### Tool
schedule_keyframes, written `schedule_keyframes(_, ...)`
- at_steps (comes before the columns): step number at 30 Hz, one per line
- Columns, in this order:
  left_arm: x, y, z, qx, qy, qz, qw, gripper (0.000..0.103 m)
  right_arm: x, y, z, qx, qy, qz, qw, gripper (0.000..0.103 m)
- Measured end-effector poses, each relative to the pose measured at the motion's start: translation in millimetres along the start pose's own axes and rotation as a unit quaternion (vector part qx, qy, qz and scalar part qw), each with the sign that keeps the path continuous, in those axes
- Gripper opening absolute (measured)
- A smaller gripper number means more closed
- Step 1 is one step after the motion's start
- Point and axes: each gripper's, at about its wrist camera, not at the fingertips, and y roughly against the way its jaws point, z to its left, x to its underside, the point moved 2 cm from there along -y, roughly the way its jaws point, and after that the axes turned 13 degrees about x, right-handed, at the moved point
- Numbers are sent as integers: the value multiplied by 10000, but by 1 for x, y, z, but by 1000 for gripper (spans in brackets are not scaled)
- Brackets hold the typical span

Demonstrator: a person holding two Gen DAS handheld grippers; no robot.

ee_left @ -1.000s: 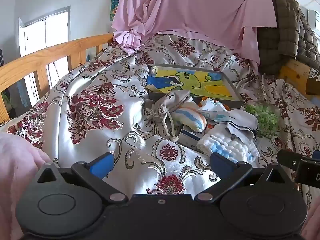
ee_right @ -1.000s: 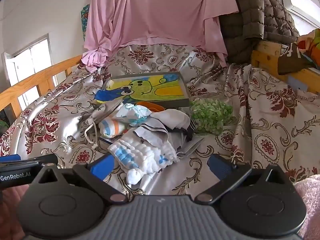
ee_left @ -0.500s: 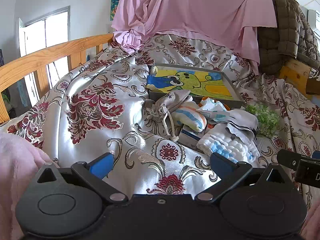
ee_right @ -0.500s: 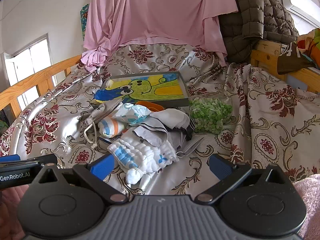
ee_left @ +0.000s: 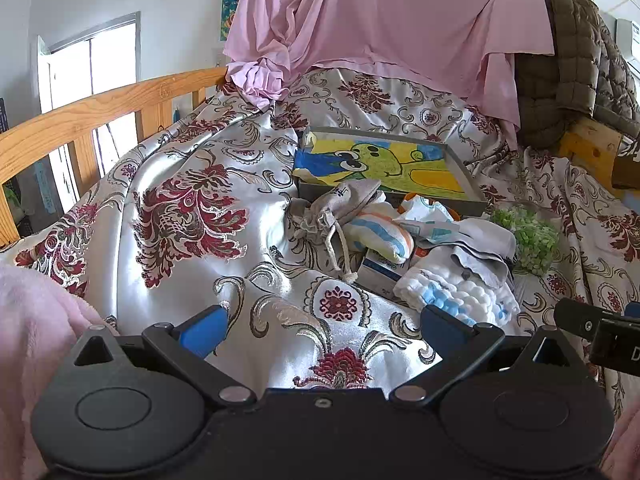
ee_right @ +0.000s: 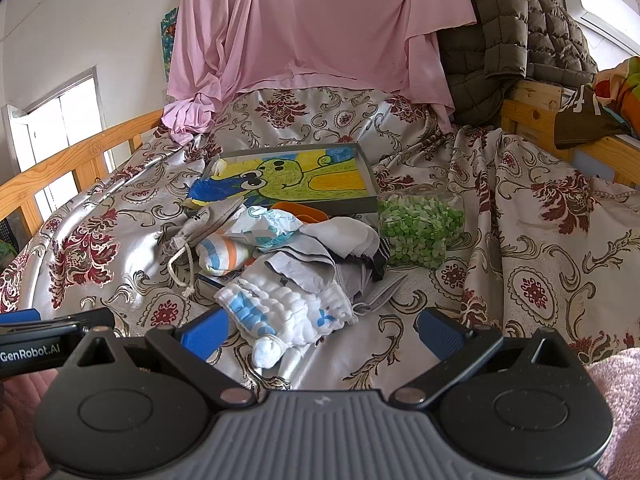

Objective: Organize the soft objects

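Mostly bedspread: the patterned satin bedspread (ee_left: pixel 172 216) lies bare and wrinkled along its left side, the widest open room, running up to the wooden rail (ee_left: pixel 80 120) at the left edge.
Left gripper: the left gripper (ee_left: pixel 324 326) hangs low over the near edge of the bedspread, its blue fingers spread wide with only cloth pattern between them; it grips nothing.
Drawstring pouch: a grey drawstring pouch (ee_right: pixel 208 222) marks the left end of the pile, its cord trailing toward the near edge.
Striped sock: a rolled striped sock (ee_right: pixel 222 254) lies just right of the pouch, touching it.
Picture tray: a grey tray with a green cartoon drawing (ee_right: pixel 296 180) sits behind the pile, toward the far edge, its near rim touching the clothes.
Quilted cloth: a white and blue quilted cloth (ee_right: pixel 276 308) is the nearest piece of the pile, lying between the right gripper's fingers in that camera's view, though I cannot tell if they touch it.
Right gripper: the right gripper (ee_right: pixel 322 330) is wide open and empty-handed, low at the near edge.
Grey garment: a grey garment (ee_right: pixel 332 248) tops the middle of the pile.
Green bag: a clear bag of green bits (ee_right: pixel 420 232) borders the pile's right side.
Right side: bare bedspread beyond, up to a wooden frame (ee_right: pixel 536 112).
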Motion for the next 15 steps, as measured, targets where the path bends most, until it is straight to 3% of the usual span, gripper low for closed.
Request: schedule_keyframes(15, 0, 0, 0, -4, -3, 7, 10000, 102, 0, 0, -1, 0, -4, -3, 10000, 103)
